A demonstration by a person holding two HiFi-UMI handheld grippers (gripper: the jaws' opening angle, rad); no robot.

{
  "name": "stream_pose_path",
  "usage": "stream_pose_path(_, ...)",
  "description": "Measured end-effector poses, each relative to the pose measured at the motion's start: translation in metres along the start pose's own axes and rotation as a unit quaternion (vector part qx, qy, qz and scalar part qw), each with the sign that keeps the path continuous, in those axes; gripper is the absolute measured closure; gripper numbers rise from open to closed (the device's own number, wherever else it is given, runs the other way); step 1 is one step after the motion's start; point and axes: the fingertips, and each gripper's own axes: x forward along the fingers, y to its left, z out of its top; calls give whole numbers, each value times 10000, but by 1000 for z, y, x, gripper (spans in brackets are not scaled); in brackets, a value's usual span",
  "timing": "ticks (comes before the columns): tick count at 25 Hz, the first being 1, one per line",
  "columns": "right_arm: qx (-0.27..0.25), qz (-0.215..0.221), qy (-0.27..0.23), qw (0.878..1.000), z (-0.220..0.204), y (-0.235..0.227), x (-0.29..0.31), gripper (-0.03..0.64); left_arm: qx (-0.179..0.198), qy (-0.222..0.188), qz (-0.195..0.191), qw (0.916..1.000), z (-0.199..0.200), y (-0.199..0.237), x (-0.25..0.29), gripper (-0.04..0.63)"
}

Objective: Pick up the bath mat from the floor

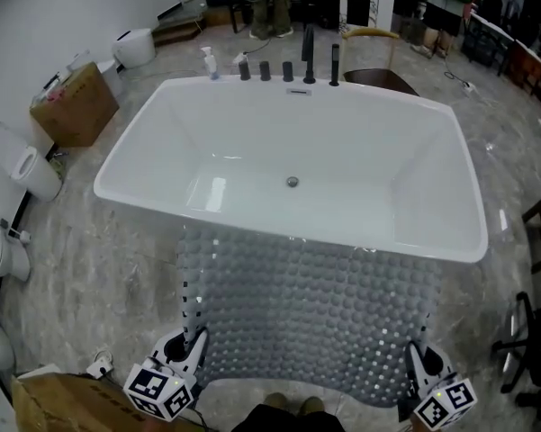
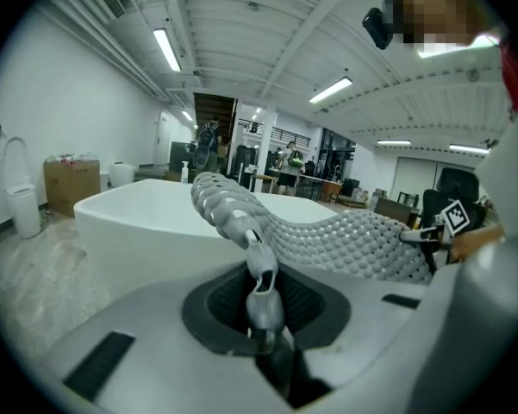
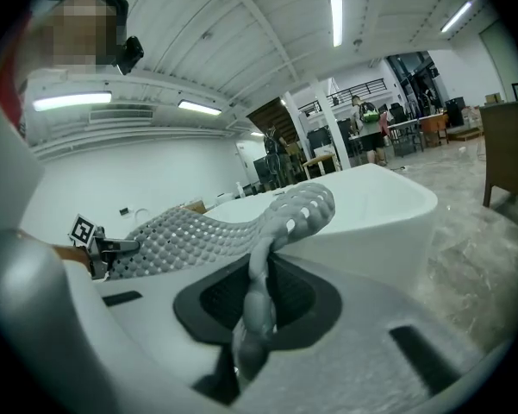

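Your left gripper (image 1: 195,338) and right gripper (image 1: 412,356) each clamp a near corner of the bath mat (image 1: 311,309); white bathtub (image 1: 288,142) directly behind, cardboard box (image 1: 74,106) far left.

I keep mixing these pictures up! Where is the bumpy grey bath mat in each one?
Head view: the bath mat fills the bottom middle, nearer than the bathtub.
Left gripper view: middle, spreading to the right.
Right gripper view: middle, spreading to the left.
Shared landmark: the white bathtub, just beyond the mat in all three.
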Motion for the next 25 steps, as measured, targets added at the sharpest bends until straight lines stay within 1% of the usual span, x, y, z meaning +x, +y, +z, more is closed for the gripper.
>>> stream_pose_path(6, -50, 73, -276, 9996, 67, 28, -40, 571, -19, -232, -10, 9997, 65, -17, -42, 549)
stream_pose_path(13, -176, 186, -646, 9976, 130, 49, -85, 571, 63, -537, -47, 9985, 127, -40, -84, 549)
stream_pose_path(17, -71, 291, -886, 9956, 159, 63, -109, 571, 107, -734, -179, 9971, 154, -49, -108, 549)
stream_pose_path(22, -149, 392, -1213, 9917, 191, 77, -149, 571, 233, -953, -272, 9948, 196, -69, -145, 549)
stream_pose_path(25, -234, 421, -1398, 9890, 209, 81, -171, 571, 238, -1124, -258, 9930, 216, -77, -163, 549)
